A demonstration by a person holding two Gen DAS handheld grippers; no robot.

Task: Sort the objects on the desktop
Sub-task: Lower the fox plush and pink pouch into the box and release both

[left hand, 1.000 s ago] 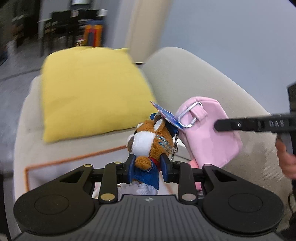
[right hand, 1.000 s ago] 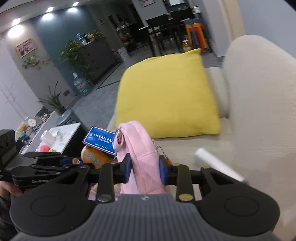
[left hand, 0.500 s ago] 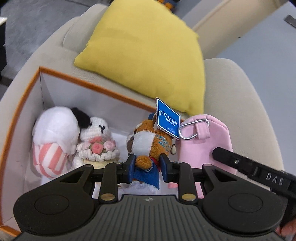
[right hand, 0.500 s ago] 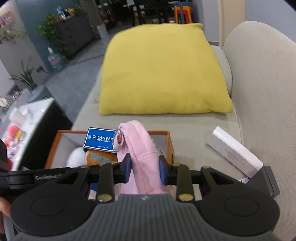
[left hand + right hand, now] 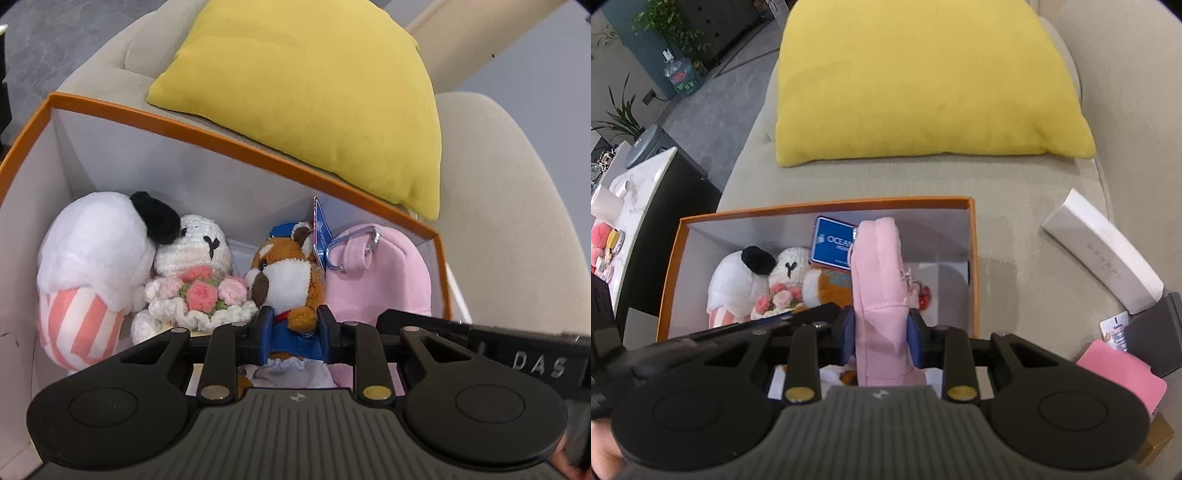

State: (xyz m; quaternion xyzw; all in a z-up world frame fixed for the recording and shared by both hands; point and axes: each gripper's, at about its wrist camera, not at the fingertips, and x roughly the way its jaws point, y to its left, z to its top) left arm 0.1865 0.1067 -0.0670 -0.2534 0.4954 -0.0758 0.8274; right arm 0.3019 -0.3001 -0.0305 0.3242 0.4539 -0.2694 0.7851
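Note:
An orange-rimmed white box [image 5: 236,140] [image 5: 973,258] sits on the beige sofa. My left gripper [image 5: 293,330] is shut on a brown plush fox [image 5: 286,273] with a blue Ocean Park tag [image 5: 833,242], held inside the box. My right gripper [image 5: 881,334] is shut on a pink pouch [image 5: 881,280] [image 5: 384,275] with a metal clip, lowered into the box just right of the fox. A white plush with pink stripes [image 5: 88,258] and a crocheted white doll with pink roses [image 5: 195,284] stand in the box's left part.
A yellow cushion [image 5: 923,81] lies beyond the box. On the sofa seat to the right lie a white long box [image 5: 1102,254], a dark item [image 5: 1156,339] and a pink card [image 5: 1123,373]. A white side table [image 5: 631,199] stands at the left.
Both grippers have tilted down and lowered their loads, fox and pouch, from above the sofa into the box. The tag has swung.

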